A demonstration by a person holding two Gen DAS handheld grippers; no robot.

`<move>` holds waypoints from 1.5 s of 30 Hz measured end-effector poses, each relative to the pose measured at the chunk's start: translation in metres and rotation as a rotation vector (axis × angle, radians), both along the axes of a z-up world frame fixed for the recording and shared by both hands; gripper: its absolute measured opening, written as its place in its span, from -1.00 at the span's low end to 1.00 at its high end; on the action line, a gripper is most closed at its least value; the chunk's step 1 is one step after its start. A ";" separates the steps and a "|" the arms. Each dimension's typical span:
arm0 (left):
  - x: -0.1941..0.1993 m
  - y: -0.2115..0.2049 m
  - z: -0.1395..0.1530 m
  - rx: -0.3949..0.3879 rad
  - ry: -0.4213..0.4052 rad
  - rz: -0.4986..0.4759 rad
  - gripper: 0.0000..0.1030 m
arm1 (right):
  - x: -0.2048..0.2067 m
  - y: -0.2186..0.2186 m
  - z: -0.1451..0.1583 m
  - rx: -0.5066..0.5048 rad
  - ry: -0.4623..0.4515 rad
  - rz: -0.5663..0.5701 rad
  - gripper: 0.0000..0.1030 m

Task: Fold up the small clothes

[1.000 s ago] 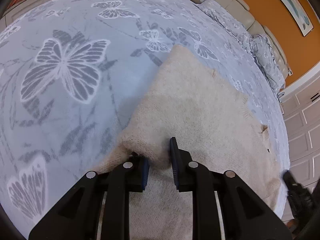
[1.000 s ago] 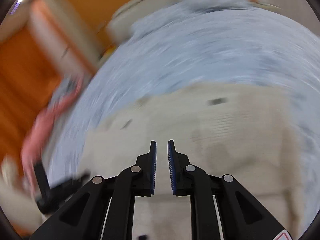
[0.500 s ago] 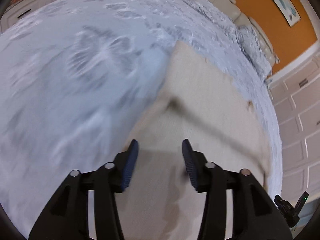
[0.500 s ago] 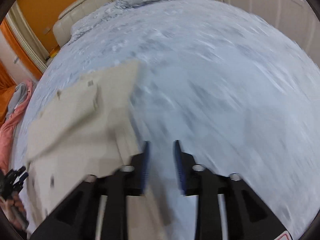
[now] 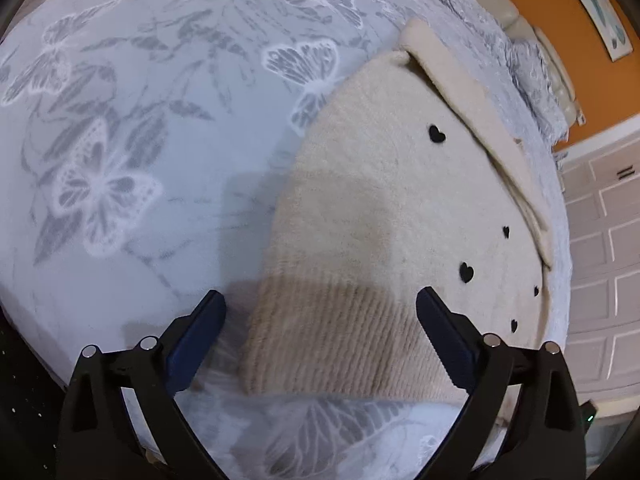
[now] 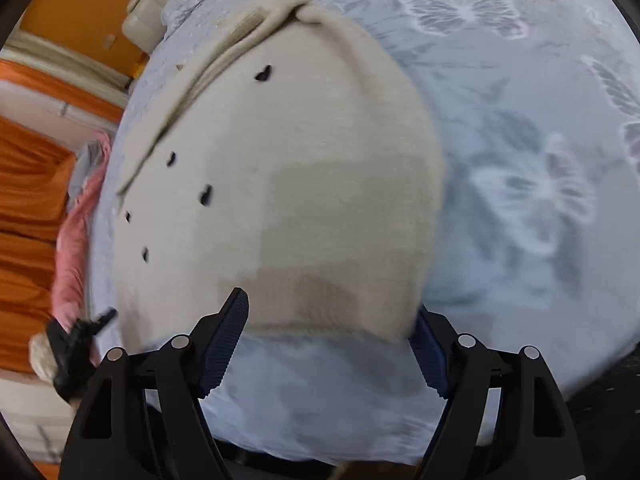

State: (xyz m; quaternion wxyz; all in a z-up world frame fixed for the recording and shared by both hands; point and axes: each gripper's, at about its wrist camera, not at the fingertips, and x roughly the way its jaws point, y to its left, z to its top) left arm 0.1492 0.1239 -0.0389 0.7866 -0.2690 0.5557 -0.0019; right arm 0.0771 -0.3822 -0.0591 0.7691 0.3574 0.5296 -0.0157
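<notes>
Fuzzy cream knit sweater (image 5: 384,208) with ribbed hem and black heart buttons (image 5: 437,134), flat on plush butterfly-print blanket (image 5: 120,128). Left gripper (image 5: 320,320) and right gripper (image 6: 332,320): jaws wide, empty.

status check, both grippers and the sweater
Left gripper open, empty. Right gripper open, empty. Cream sweater flat on the butterfly blanket, ribbed hem nearest. Nothing in the way.

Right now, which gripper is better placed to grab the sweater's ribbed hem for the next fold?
Left, marginally. The left gripper has its open jaws straddling the cream sweater's ribbed hem. The right gripper is also open, nearer the hem's corner.
</notes>
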 end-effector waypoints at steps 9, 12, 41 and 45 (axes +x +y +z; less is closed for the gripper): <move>-0.002 0.014 0.038 -0.138 -0.012 -0.028 -0.87 | -0.010 0.003 0.060 -0.022 -0.148 -0.052 -0.83; -0.024 0.019 0.074 -0.130 -0.090 -0.080 -0.88 | -0.046 0.000 0.095 -0.077 -0.215 -0.016 -0.90; -0.203 0.018 0.070 -0.046 0.107 -0.256 -0.87 | -0.233 -0.023 0.099 -0.194 0.008 0.072 -0.25; -0.199 0.016 0.068 -0.052 0.089 -0.218 -0.57 | -0.214 -0.032 0.095 -0.157 0.008 0.033 0.06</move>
